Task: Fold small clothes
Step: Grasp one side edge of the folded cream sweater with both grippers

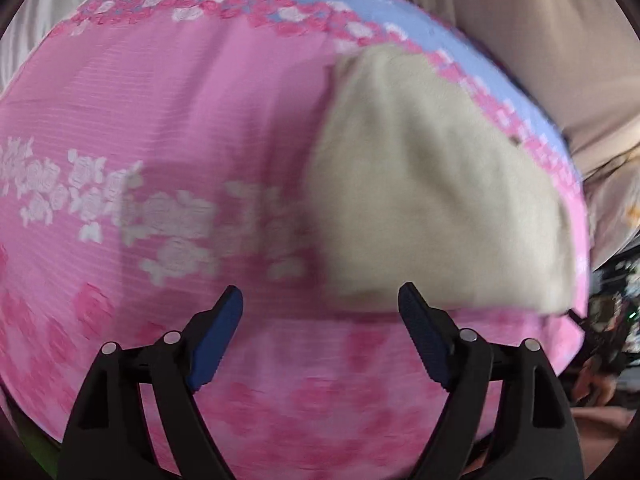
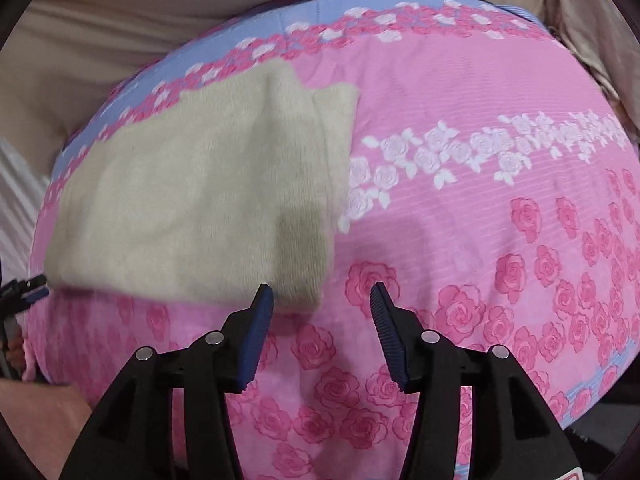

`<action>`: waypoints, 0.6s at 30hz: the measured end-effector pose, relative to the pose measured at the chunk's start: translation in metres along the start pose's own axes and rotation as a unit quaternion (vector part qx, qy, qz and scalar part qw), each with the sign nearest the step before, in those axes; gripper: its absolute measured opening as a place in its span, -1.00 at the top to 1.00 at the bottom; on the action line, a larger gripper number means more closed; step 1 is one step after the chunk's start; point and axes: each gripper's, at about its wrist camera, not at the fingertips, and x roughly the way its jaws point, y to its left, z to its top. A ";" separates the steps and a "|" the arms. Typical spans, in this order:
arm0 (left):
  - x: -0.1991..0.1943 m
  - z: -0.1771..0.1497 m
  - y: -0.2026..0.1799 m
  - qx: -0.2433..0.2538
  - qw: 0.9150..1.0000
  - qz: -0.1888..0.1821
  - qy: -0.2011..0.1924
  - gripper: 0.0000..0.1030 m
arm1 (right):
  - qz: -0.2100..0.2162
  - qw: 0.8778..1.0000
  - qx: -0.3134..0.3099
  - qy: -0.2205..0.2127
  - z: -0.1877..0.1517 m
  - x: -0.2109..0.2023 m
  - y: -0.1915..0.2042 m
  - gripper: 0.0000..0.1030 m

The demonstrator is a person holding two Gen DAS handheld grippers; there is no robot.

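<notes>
Both my left gripper and right gripper gape empty; the cream garment looks soft, limp (light too), so I'd pinch its near corners.

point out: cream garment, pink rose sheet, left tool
cream garment (image 2: 192,208): right wrist view, middle of the folded fleecy top layer.
pink rose sheet (image 2: 500,240): right wrist view, bare rose-printed patch right of the garment.
left tool (image 1: 320,300): left wrist view, midway between its open blue fingertips.
</notes>
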 end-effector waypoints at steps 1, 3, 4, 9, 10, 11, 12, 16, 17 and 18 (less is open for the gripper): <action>0.002 0.002 0.002 0.003 1.000 -0.002 -0.001 -0.51 | 0.014 1.000 0.008 0.003 0.001 0.005 0.002 -0.11; 0.004 0.008 0.000 -0.005 0.999 -0.032 -0.015 -0.49 | 0.049 0.998 0.027 0.004 0.000 0.012 0.009 -0.13; 0.006 0.011 -0.002 -0.009 0.998 -0.053 -0.022 -0.41 | 0.058 0.998 0.035 0.009 0.003 0.019 0.011 -0.13; 0.016 0.013 -0.019 -0.013 0.995 -0.096 0.001 0.66 | 0.043 0.997 0.051 -0.029 0.021 -0.008 0.013 0.74; 0.008 0.012 -0.020 -0.014 0.995 -0.100 -0.005 0.68 | 0.040 0.997 0.048 -0.049 0.025 -0.023 0.013 0.74; -0.002 0.011 -0.019 -0.020 0.995 -0.101 -0.010 0.68 | 0.038 0.997 0.043 -0.054 0.027 -0.029 0.012 0.75; -0.004 0.009 -0.017 -0.029 0.994 -0.101 -0.006 0.68 | 0.036 0.998 0.035 -0.046 0.029 -0.027 0.012 0.74; 0.021 -0.003 -0.013 -0.038 0.997 -0.059 0.028 0.36 | 0.011 0.998 0.038 0.046 0.020 0.012 0.003 0.42; 0.017 -0.004 -0.013 -0.043 0.997 -0.055 0.017 0.29 | 0.017 0.998 0.050 0.028 0.019 0.005 0.003 0.29; 0.009 -0.004 -0.014 -0.052 0.997 -0.048 0.007 -0.02 | 0.015 0.998 0.058 -0.001 0.022 -0.006 0.004 0.10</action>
